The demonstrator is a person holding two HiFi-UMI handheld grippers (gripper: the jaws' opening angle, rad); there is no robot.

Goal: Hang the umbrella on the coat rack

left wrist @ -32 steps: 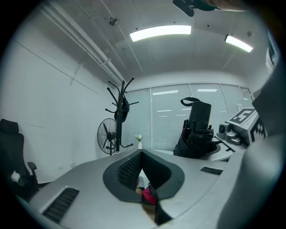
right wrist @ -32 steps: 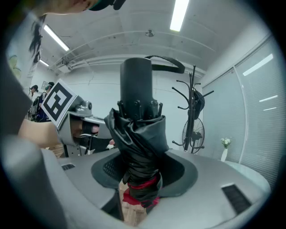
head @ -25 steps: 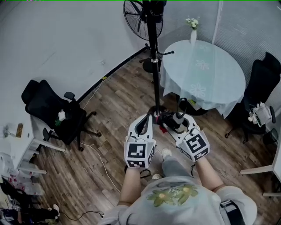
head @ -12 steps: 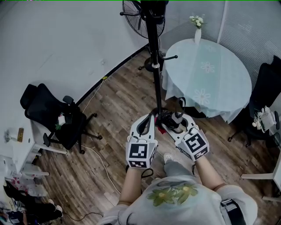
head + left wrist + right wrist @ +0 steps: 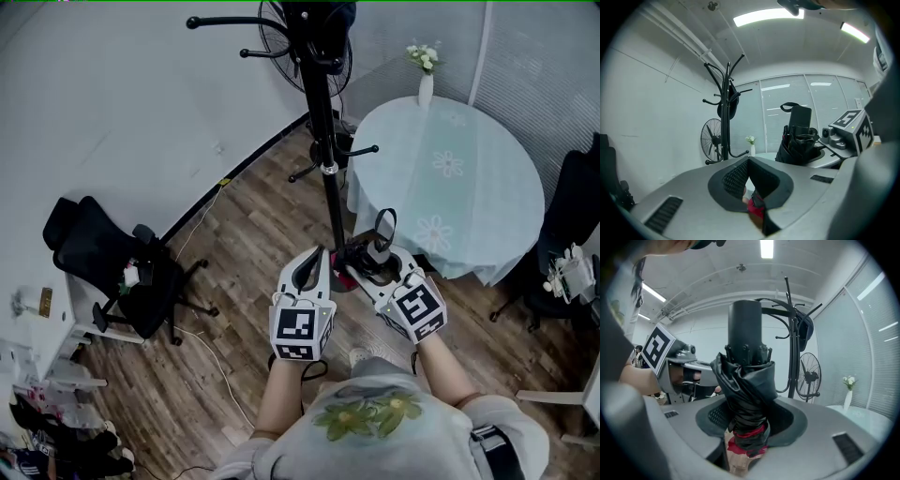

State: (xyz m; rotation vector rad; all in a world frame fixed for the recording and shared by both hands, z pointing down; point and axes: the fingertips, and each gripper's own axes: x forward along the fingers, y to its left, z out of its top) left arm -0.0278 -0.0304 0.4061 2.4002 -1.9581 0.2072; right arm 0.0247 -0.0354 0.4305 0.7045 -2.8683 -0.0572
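We hold the right gripper (image 5: 751,420) clenched on a folded black fabric umbrella (image 5: 746,380). Its dark padded fingers (image 5: 787,420) press on the bundled canopy from both sides. The umbrella stands upright across these fingers. Its smooth black cylindrical handle rises above them, and a band of red shows on the fabric just below them. In the head view a thin black strap loop arches off the top of the handle.

Our left gripper (image 5: 748,164) sits just to the left of the right one, apart from the umbrella. Its fingers (image 5: 733,180) are closed, the pads meeting at their tips with nothing gripped between them. A patch of red shows through the gap lower down, and we cannot tell what it is.

The umbrella is not on the tall black metal coat rack (image 5: 323,141). The rack's pole stands ahead of both pairs of fingertips, and its curved hooks branch out well above them. Seen from the right gripper, the rack is beyond the fingers and just right of the umbrella's handle. From the left gripper it stands beyond and left of the fingertips.

Farther past the rack is a black pedestal fan (image 5: 711,139). To the right of the right fingers there is a round table under a pale flower-printed cloth (image 5: 487,216). On the table's far edge stands a slim white vase of white flowers (image 5: 425,86). A black office chair (image 5: 98,244) sits well off to the left of the left fingers, on the brown wood-plank floor (image 5: 253,234).
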